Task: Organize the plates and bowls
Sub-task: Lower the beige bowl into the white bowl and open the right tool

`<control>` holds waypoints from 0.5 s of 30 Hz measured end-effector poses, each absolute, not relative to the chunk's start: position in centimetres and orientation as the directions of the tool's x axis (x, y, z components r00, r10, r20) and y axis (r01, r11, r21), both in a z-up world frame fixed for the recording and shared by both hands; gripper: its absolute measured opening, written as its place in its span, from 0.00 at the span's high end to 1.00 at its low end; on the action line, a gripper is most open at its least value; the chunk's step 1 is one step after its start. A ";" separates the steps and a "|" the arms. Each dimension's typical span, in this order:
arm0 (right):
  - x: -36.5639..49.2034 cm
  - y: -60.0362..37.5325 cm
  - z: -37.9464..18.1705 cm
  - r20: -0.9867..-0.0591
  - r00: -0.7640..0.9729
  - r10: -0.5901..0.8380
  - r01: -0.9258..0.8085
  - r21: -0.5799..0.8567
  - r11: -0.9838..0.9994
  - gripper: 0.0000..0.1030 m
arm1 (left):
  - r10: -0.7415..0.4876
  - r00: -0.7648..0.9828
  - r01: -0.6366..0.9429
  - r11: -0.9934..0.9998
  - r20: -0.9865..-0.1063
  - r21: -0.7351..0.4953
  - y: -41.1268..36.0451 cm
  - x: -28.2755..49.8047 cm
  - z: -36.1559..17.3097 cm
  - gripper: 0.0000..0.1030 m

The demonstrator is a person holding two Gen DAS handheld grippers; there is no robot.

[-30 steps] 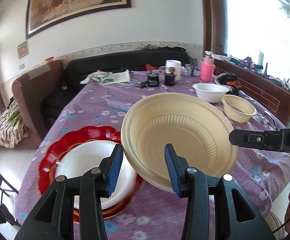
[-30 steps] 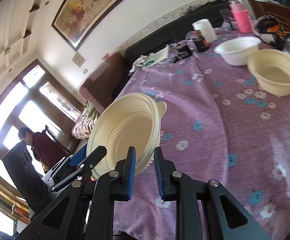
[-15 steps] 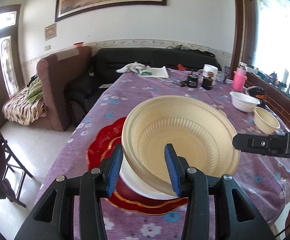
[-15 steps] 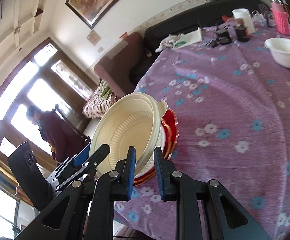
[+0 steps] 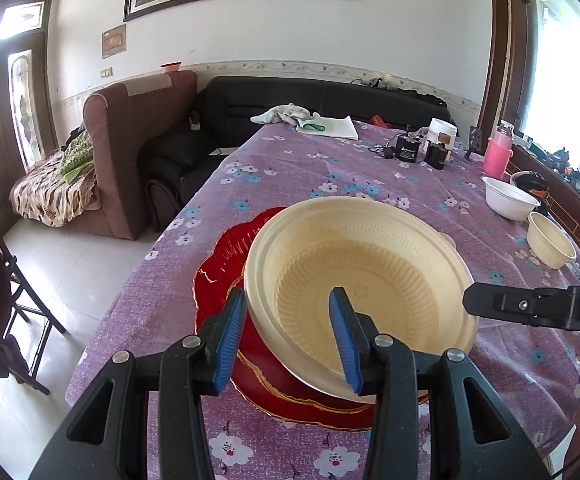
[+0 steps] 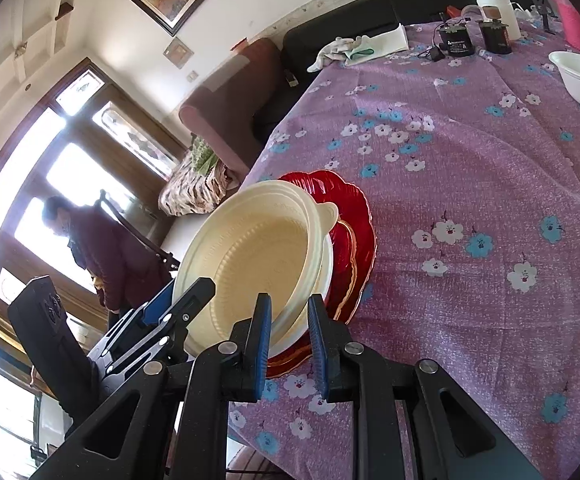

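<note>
A large cream plate (image 5: 370, 272) with a ribbed well sits tilted on a white plate (image 6: 326, 264), which lies on a red scalloped plate (image 5: 226, 256). My left gripper (image 5: 288, 336) straddles the cream plate's near rim with wide jaws that do not press it. My right gripper (image 6: 288, 340) has its jaws around the plate's rim with a visible gap. The red plate also shows in the right wrist view (image 6: 354, 208). A white bowl (image 5: 510, 202) and a small cream bowl (image 5: 550, 246) stand at the far right.
The table (image 5: 330, 184) has a purple flowered cloth. At its far end are a pink bottle (image 5: 497, 156), a white jar (image 5: 442, 132), two black devices (image 5: 408, 148) and papers (image 5: 330, 124). A black sofa and brown armchair stand beyond. A person (image 6: 90, 248) stands by the windows.
Both grippers carried the cream plate left over the stack and lowered it onto the white plate. The right gripper's jaws have opened a little around the rim.
</note>
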State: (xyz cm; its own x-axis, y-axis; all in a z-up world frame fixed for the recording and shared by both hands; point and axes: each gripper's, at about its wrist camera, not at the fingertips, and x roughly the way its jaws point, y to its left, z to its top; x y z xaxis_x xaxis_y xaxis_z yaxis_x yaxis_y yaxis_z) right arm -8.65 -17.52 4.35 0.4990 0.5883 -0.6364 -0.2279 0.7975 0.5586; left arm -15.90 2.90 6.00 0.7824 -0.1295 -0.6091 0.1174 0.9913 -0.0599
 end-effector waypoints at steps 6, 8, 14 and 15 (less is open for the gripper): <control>-8.8 -17.2 4.4 -0.633 0.500 0.591 -0.242 0.553 0.797 0.78 | -0.124 0.783 0.105 0.992 -0.610 -0.067 3.3 -15.8 6.1 0.57; -8.9 -17.2 4.4 -0.634 0.500 0.590 -0.246 0.550 0.798 0.78 | -0.119 0.784 0.099 0.993 -0.609 -0.067 3.5 -15.9 6.1 0.51; -9.1 -17.4 4.6 -0.623 0.503 0.599 -0.252 0.557 0.791 0.76 | -0.106 0.797 0.082 0.994 -0.595 -0.067 3.8 -16.0 6.6 0.49; -9.1 -17.4 4.7 -0.623 0.503 0.600 -0.258 0.554 0.792 0.75 | -0.104 0.799 0.079 0.995 -0.592 -0.069 3.9 -16.1 6.7 0.49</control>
State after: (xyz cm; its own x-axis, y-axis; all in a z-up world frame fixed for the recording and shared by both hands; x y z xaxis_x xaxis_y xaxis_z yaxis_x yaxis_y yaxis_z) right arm -9.14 -17.37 4.72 0.5029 0.5995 -0.6226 -0.2582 0.7916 0.5538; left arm -16.09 3.86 6.74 0.7988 -0.1040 -0.5925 0.0787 0.9945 -0.0686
